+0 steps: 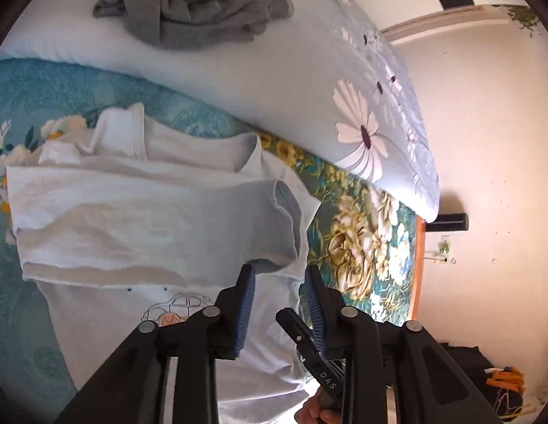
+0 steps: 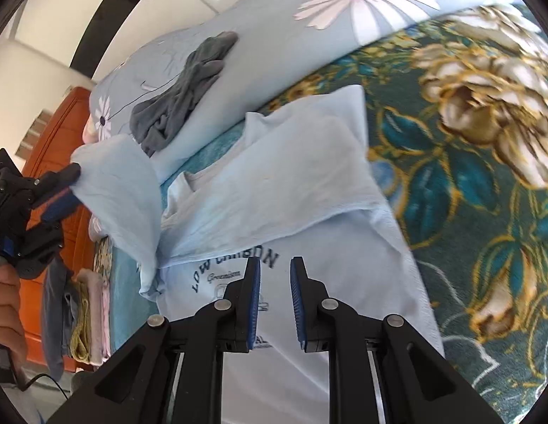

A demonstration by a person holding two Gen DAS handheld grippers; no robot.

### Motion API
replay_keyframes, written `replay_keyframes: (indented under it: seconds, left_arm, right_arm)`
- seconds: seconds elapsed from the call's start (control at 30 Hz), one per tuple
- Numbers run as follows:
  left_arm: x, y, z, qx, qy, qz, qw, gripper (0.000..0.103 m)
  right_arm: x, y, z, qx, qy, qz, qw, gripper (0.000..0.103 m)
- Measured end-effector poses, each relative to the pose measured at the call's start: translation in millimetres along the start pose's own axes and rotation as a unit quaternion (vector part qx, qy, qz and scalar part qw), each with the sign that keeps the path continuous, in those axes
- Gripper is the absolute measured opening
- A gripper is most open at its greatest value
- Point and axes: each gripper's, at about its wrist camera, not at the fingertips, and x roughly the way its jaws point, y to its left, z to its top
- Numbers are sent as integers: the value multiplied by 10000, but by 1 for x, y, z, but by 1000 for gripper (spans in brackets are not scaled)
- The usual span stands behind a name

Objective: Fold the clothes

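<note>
Under both grippers spreads a floral bedspread (image 2: 485, 183), with a pale blue quilt (image 1: 274, 81) beyond them carrying a crumpled grey garment (image 1: 192, 3). Directly ahead of the right gripper (image 2: 275, 265), whose jaws stand apart and empty, lies the white T-shirt (image 2: 344, 265). The left gripper (image 2: 70, 185) is clamped on its lifted sleeve.

Bright daylight floods both my views, washing the pale blue flower-printed pillow (image 1: 238, 81) toward white and warming the cream plaster wall (image 1: 485, 141) with a pinkish cast. The fisheye bends everything near the dark circular rims. In my right view the teal and gold flowered blanket (image 2: 485, 141) smears with blur, and soft shadows sit in the folds of the white printed T-shirt (image 1: 150, 212).
</note>
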Motion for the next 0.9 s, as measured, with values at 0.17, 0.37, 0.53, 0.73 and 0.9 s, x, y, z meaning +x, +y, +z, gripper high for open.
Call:
replay_keyframes:
  seconds: [0.17, 0.37, 0.53, 0.73, 0.9]
  left_arm:
    - [-29, 34, -28, -2, -189, -135, 9997, 53]
    - [-78, 125, -63, -21, -1428, 2283, 9631, 67]
    - [-48, 179, -83, -237, -1252, 2747, 9530, 65]
    - [-52, 170, -73, 178, -1726, 3177, 9322, 67]
    - [-46, 185, -74, 31, -1570, 3194, 9345, 67]
  right_arm:
    - [-2, -17, -7, 228, 81, 12, 9997, 17]
    - [6, 4, 11, -70, -44, 193, 9998, 17]
    - [21, 27, 45, -496, -145, 104, 9986, 22]
    - [55, 9, 74, -129, 282, -271, 9992, 28]
    - [65, -3, 62, 139, 471, -196, 9986, 28]
